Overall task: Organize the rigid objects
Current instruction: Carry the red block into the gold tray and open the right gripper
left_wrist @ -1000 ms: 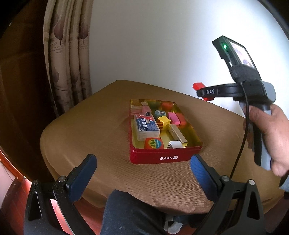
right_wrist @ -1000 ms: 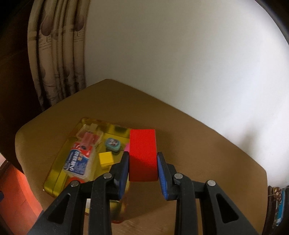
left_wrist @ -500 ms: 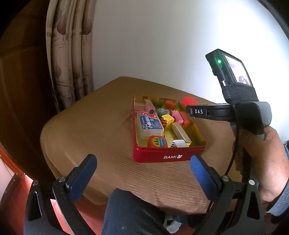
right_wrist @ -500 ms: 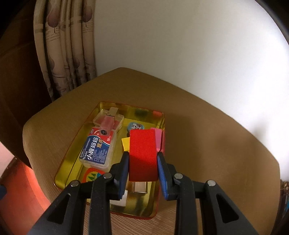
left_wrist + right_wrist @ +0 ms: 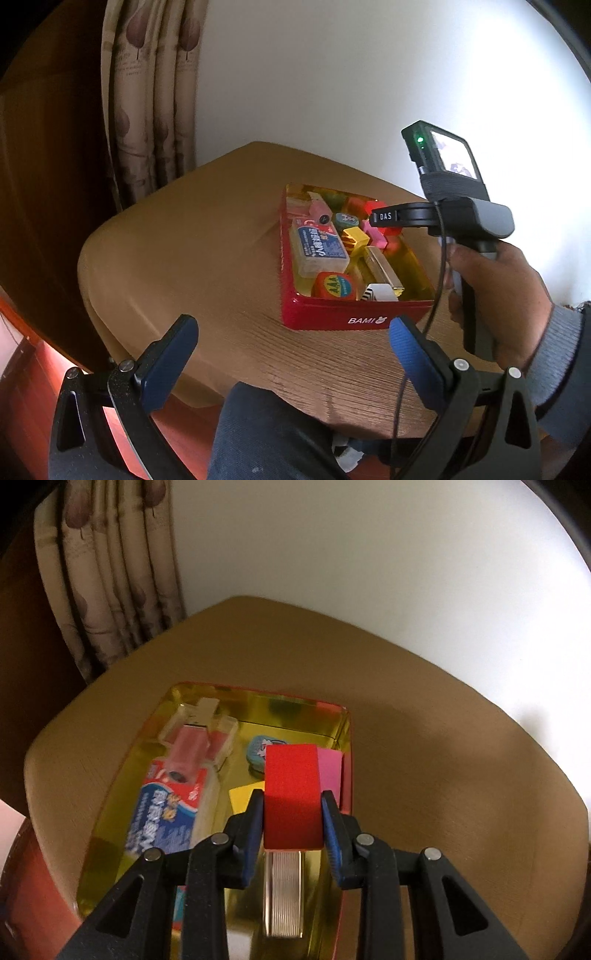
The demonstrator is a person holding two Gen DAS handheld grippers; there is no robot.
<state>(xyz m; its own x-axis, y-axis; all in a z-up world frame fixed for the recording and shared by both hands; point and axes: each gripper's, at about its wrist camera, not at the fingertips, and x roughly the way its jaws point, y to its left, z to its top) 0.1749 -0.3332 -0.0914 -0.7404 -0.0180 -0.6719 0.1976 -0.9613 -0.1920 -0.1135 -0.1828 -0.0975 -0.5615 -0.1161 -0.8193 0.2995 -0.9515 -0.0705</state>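
One red tin (image 5: pixel 332 320), gold inside, on one wooden table (image 5: pixel 184 258). In tin: one blue-labelled white box (image 5: pixel 319 249), one clear case with pink insert (image 5: pixel 199 734), one round green-yellow sticker block (image 5: pixel 334 286), one yellow block (image 5: pixel 355 236), one pink block (image 5: pixel 328 766), one ribbed metallic bar (image 5: pixel 283 893), one teal oval piece (image 5: pixel 258 753), one black-white striped piece (image 5: pixel 380 293). One red block (image 5: pixel 291 797) above tin. Two grippers: left (image 5: pixel 293 349), right (image 5: pixel 291 808).

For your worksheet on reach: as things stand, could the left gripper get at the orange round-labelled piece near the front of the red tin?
Probably yes. The left gripper is open and empty, short of the red tin; the orange piece lies uncovered behind the low front wall.
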